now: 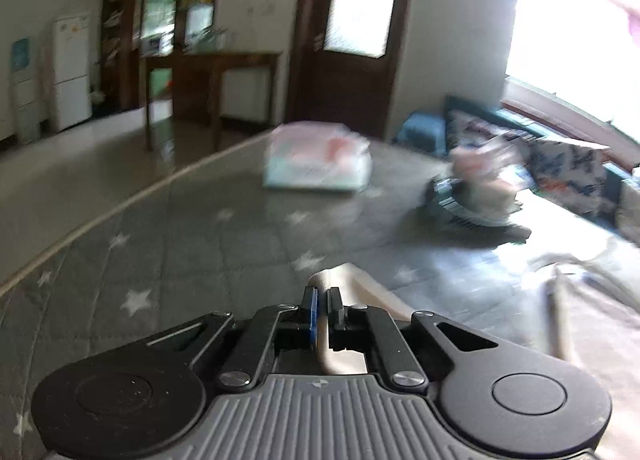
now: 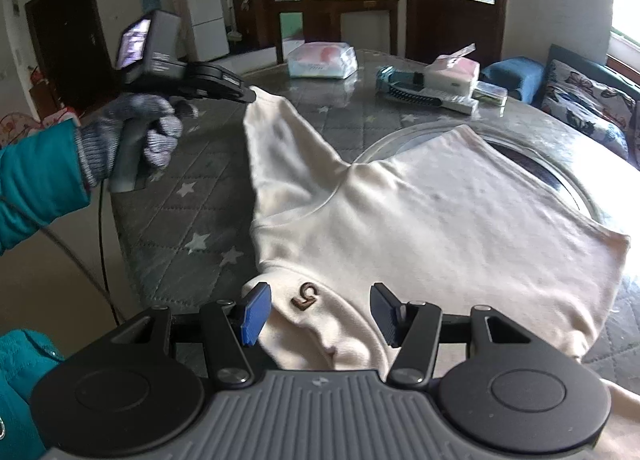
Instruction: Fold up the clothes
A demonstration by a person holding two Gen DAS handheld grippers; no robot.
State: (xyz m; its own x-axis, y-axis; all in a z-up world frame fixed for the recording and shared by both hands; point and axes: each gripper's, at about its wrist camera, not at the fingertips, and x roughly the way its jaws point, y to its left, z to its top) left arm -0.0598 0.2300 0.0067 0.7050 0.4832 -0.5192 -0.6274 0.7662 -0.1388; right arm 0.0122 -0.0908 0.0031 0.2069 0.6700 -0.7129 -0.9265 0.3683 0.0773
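A: Left wrist view, blurred. The left gripper (image 1: 322, 302) has its jaws clenched on a fold of cream cloth, the sleeve end of the sweater (image 1: 580, 312). Cloth trails right across the grey star-patterned cover on the bench (image 1: 168, 244). No fold made here yet, I'd judge.

B: Count there?

A: One sweater, one wrapped packet (image 1: 318, 163) farther back, one dark blur of clutter near the right edge; can't tell what.

B: Right wrist view?

A: The right gripper (image 2: 320, 314) hangs with jaws parted, straddling the collar area of the sweater (image 2: 440, 227), pads not pressing cloth; released. The body lies flat on the bench (image 2: 192, 195), partly over a round glass disc (image 2: 552, 175). The left gripper (image 2: 249, 93), in a gloved hand (image 2: 136, 131), holds one sleeve tip lifted off the cover.

B: Progress?

A: Early. Spread out; sleeves and body left to fold.

B: Tally?

A: One sweater, two grippers, one packet (image 2: 322, 59), one brush (image 2: 424, 93), one box (image 2: 452, 71).
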